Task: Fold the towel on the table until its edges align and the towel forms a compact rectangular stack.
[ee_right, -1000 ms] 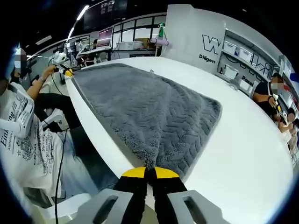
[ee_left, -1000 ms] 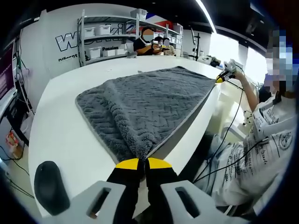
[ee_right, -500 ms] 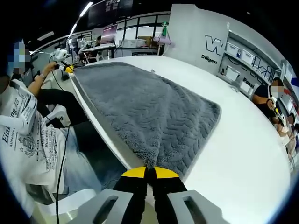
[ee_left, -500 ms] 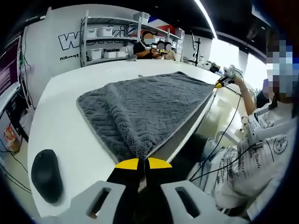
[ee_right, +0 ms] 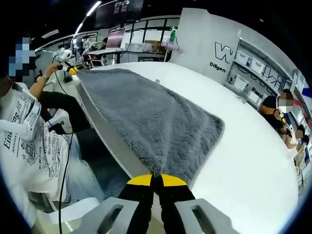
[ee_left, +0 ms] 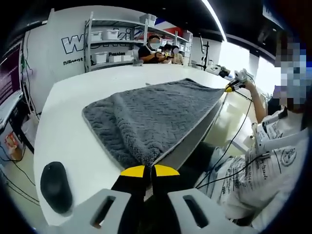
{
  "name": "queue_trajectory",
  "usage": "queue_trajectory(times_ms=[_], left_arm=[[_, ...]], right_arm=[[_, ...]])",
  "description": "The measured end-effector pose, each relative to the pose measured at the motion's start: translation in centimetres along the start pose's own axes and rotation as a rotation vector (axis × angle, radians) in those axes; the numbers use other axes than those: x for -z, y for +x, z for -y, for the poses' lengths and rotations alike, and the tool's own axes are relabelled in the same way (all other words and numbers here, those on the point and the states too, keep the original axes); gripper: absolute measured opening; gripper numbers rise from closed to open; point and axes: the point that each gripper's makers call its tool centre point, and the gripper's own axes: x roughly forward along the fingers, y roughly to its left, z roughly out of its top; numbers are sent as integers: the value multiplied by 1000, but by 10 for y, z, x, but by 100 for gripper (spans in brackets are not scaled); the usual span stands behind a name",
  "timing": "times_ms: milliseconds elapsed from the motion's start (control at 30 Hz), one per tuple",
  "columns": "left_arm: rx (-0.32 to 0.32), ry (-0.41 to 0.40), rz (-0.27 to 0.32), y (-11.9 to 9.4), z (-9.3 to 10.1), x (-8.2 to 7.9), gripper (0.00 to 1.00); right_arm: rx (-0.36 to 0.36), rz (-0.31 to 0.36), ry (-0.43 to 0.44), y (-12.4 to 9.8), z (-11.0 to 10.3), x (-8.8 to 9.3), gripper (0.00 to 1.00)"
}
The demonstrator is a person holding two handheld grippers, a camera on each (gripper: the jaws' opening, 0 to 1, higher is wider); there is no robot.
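Note:
A grey, zigzag-textured towel (ee_left: 156,109) lies folded on the white table (ee_left: 68,131), stretched along the table's near edge. My left gripper (ee_left: 149,169) is shut on one near corner of it, yellow tips pinching the pile. In the right gripper view the same towel (ee_right: 146,117) runs away from me, and my right gripper (ee_right: 156,178) is shut on its other near corner. The right gripper (ee_left: 229,87) appears small at the towel's far end in the left gripper view; the left gripper (ee_right: 71,71) likewise in the right gripper view.
A black computer mouse (ee_left: 56,186) rests on the table left of my left gripper. A person in a printed white shirt (ee_right: 24,146) sits at the table's edge with cables hanging down. Shelves with boxes (ee_left: 112,39) and seated people (ee_left: 156,46) are behind the table.
Both grippers have pulled the held corners slightly back and up, drawing the towel tauter toward the table edge. Both views have shifted a little; the grip is unchanged.

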Motion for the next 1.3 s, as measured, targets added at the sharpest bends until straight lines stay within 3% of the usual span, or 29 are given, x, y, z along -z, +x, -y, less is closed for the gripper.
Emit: queue_trajectory(times_ms=[767,1300], left_arm=[[7,26,-25,18,-15,-17,6],[-2,25,-26,39,-45,-37,6]], right_arm=[[8,-24,-20,14,29,-12,4],[3,-42,-8,43,54,-29,5]])
